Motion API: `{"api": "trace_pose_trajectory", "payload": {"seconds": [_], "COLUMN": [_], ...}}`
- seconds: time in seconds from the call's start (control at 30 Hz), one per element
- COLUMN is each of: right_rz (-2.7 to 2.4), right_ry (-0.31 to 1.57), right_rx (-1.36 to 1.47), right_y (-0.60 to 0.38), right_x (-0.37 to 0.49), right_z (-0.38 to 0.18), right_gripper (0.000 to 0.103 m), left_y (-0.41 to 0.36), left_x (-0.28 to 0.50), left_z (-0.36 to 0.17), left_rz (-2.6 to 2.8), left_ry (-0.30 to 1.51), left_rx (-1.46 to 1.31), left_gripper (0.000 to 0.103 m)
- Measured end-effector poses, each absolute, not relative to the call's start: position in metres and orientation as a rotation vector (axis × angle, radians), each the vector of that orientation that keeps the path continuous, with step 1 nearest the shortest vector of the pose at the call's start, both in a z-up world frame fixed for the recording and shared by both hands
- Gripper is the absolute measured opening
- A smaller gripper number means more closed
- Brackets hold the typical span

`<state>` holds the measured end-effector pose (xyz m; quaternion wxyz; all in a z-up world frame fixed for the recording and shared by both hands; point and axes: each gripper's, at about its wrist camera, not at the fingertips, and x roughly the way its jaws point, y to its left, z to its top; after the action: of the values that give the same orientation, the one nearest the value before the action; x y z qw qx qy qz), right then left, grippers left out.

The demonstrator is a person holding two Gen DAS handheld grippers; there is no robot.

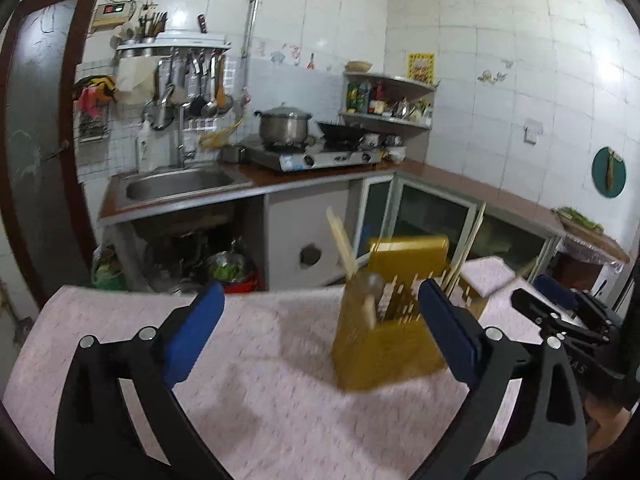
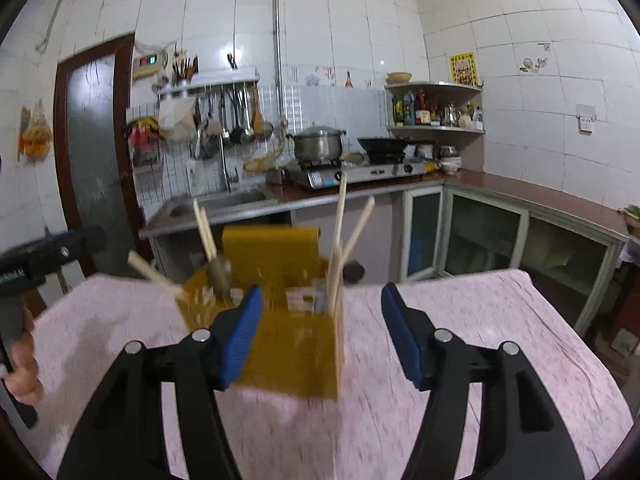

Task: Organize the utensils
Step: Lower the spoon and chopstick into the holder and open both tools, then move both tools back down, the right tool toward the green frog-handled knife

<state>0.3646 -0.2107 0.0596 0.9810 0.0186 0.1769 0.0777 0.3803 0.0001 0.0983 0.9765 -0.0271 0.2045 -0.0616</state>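
Pink mottled tablecloth (image 2: 460, 340); boxy yellow slotted holder (image 2: 296, 344), wooden chopsticks (image 2: 339, 232)

White-tiled walls (image 2: 360, 20), brown door (image 2: 96, 140) at left, steel sink (image 1: 180, 184) in an L-shaped counter (image 2: 520, 192) (glass-fronted cabinets (image 2: 484, 232) beneath), corner shelf (image 2: 436, 128).

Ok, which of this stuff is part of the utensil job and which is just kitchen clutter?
Job: yellow holder, chopsticks, left gripper and right gripper, both open and empty.

Clutter: pot, wok, stove, sink, hanging ladles, shelf bottles.
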Motion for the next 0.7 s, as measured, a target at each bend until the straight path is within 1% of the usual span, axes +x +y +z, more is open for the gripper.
{"api": "trace_pose_trajectory", "payload": {"seconds": [0.23,0.47,0.7], "right_rz": [0.136,0.11,0.118], "right_ry": [0.487,0.655,0.728], "right_rx": [0.077,0.077,0.052], "right_y": [-0.21,-0.199,-0.174], "right_x": [0.319,0.286,0.263], "right_z": [0.017,-0.031,-0.046], "right_gripper": [0.068,0.068,0.068], "left_y": [0.017,0.027,0.043], "left_x": [0.339,0.3,0.281], "left_z": [0.053,-0.002,-0.02], "left_rz": [-0.084,-0.056,-0.026], "left_ry": [0.547,0.689,0.762], "left_rx": [-0.043,-0.011,-0.024], "left_gripper": [0.098,0.098,0.098]}}
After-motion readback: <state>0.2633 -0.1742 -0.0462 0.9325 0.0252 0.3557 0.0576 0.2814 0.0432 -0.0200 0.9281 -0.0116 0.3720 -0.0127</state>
